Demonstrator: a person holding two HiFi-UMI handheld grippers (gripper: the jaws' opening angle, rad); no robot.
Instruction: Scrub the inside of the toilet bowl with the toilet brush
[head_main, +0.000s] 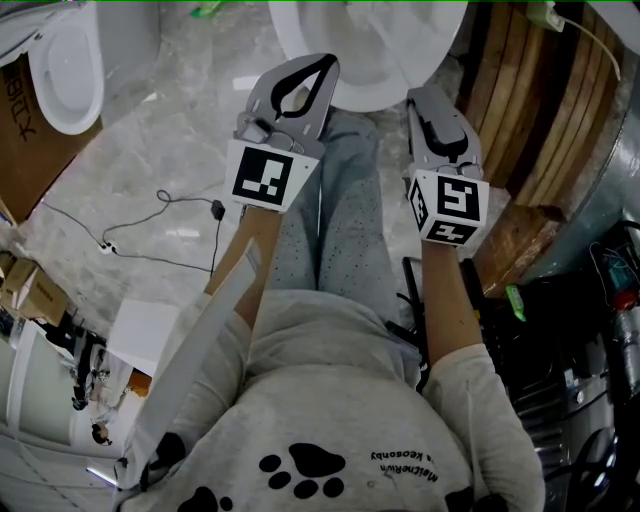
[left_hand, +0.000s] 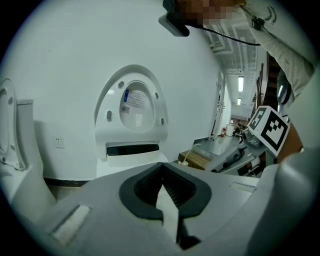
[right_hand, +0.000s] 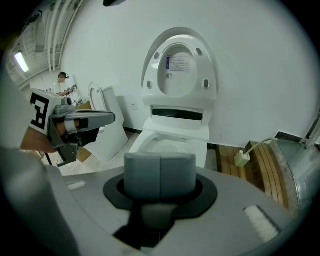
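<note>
Nearest, the left gripper (left_hand: 161, 169) and the right gripper (right_hand: 160, 172) were held with jaws pressed together and nothing gripped. Just beyond them the toilet bowl (right_hand: 169, 142) was seen open, its lid (right_hand: 181, 65) raised against the far wall. No toilet brush was shown in any view. It was judged probably light and stiff, best taken high on the handle. The glazed bowl was judged hard and slippery.

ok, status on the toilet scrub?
Left claw shut, empty. Right claw shut, empty. White ceramic toilet bowl straight ahead, lid raised; toilet brush not in view. Nothing between claws and bowl.
</note>
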